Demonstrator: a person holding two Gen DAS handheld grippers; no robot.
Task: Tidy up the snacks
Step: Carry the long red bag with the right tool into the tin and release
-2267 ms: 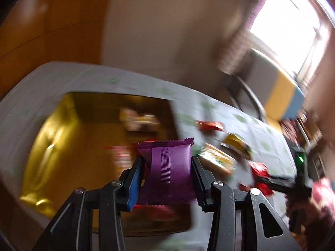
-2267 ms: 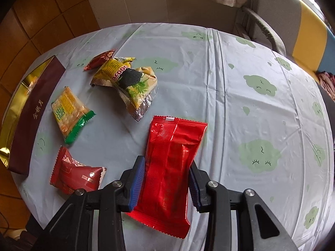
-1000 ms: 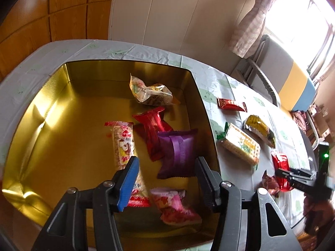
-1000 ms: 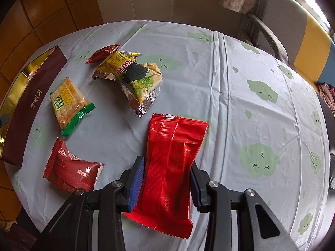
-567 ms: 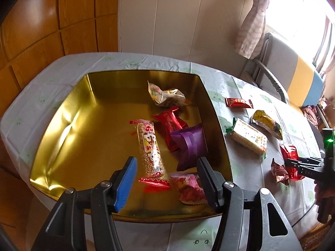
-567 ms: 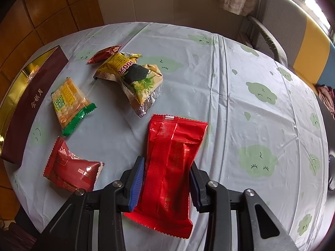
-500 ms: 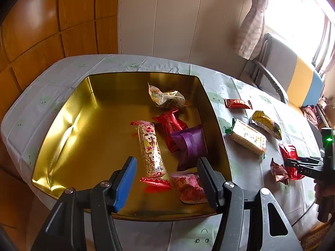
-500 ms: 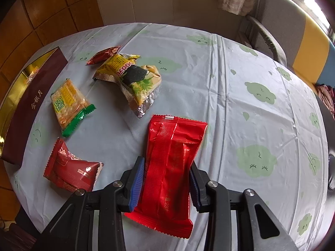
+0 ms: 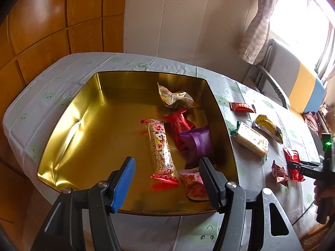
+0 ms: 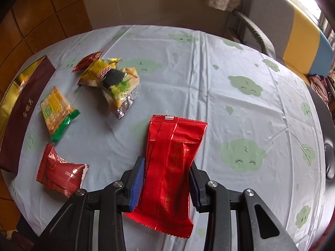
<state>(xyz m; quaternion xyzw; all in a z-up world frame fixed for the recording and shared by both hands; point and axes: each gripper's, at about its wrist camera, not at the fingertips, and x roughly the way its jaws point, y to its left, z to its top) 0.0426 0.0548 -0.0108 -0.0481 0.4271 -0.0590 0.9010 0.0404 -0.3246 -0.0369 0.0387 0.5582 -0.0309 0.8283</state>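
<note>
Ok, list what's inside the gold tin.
Inside the gold tin: a rice bar, a red packet, a purple packet overlapping it, a pale crumpled packet, and a pink packet, partly hidden by the open left gripper.

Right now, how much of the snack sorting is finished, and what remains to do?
Done: five packets lie inside the gold tin, among them the purple packet. In hand: the right gripper clamps a long red packet; the left gripper is open over the tin. Left: four packets on the tablecloth, including the green-ended cracker pack and the small red packet.
</note>
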